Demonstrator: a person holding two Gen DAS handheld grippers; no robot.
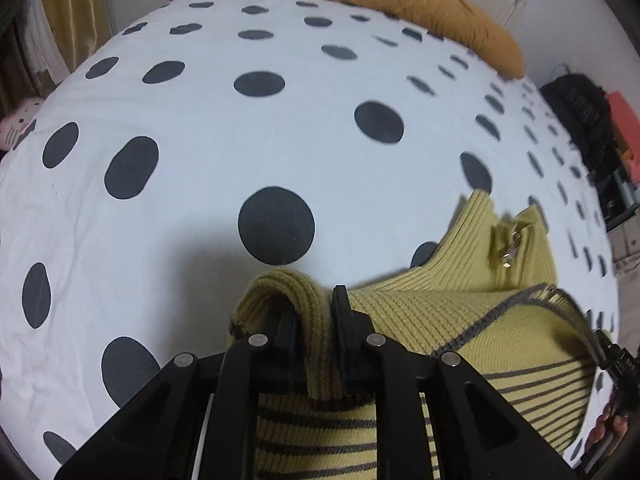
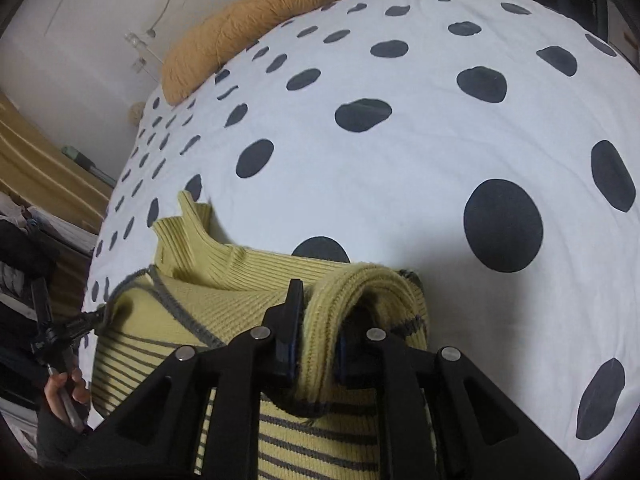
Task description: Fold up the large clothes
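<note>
A yellow-green ribbed sweater (image 1: 460,320) with grey stripes and a zip collar (image 1: 516,240) lies on a white bed cover with dark dots (image 1: 200,152). My left gripper (image 1: 316,328) is shut on a bunched fold of the sweater at its left side. My right gripper (image 2: 320,320) is shut on a bunched fold of the sweater (image 2: 224,296) at its right side. The collar (image 2: 184,240) points away from me. Each view shows the other gripper at its edge: the right one (image 1: 616,364) and the left one (image 2: 60,336).
An ochre pillow (image 1: 420,4) lies at the bed's far end, also in the right wrist view (image 2: 248,20). Dark bags and boxes (image 1: 580,120) stand beside the bed on the right. Curtains (image 1: 72,12) hang at the left. The dotted cover (image 2: 400,160) stretches ahead.
</note>
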